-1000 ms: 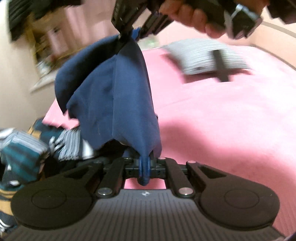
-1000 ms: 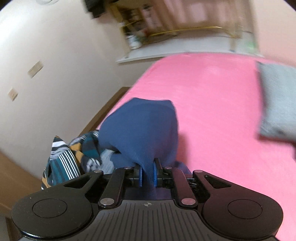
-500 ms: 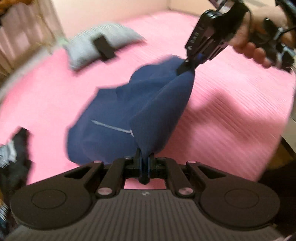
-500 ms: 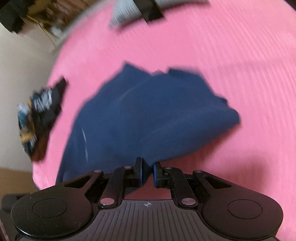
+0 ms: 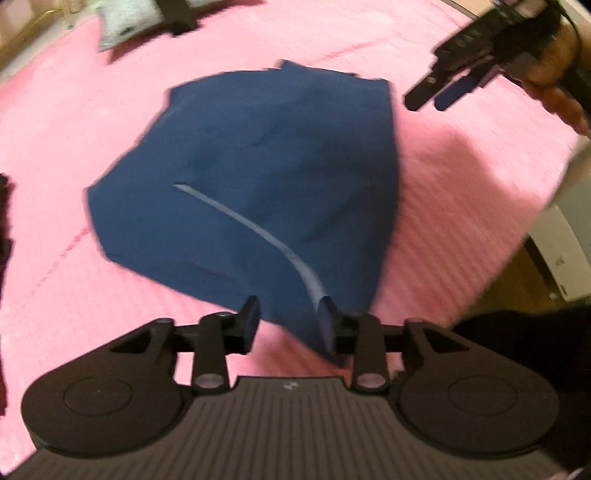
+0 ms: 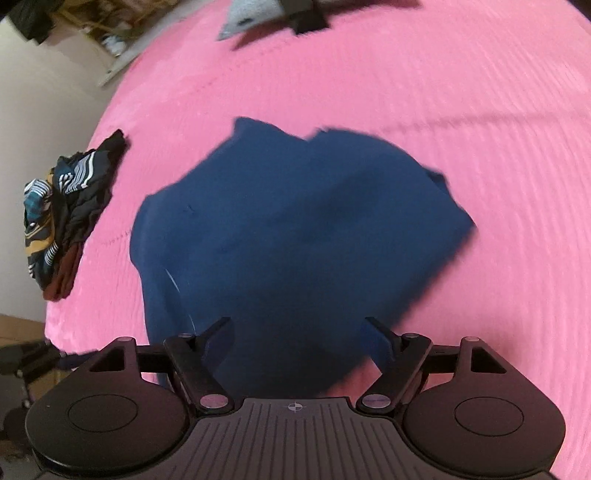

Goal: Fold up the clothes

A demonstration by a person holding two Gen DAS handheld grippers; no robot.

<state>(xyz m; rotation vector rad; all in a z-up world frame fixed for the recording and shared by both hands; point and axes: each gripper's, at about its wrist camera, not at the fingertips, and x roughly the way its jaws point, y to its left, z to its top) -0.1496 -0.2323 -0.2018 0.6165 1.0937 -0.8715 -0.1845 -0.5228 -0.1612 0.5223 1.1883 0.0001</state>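
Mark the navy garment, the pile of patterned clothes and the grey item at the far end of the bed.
navy garment (image 6: 295, 229), right wrist view, middle of the cloth.
pile of patterned clothes (image 6: 62, 218), right wrist view, middle of the heap.
grey item (image 6: 251, 14), right wrist view, its grey surface.

A home bedroom: pink bedspread (image 6: 461, 155), heap of clothes (image 6: 62, 218).

No legible text, label, brand or number appears in either view; small marks on the white cabinet (image 5: 561, 266) are too blurred to read.
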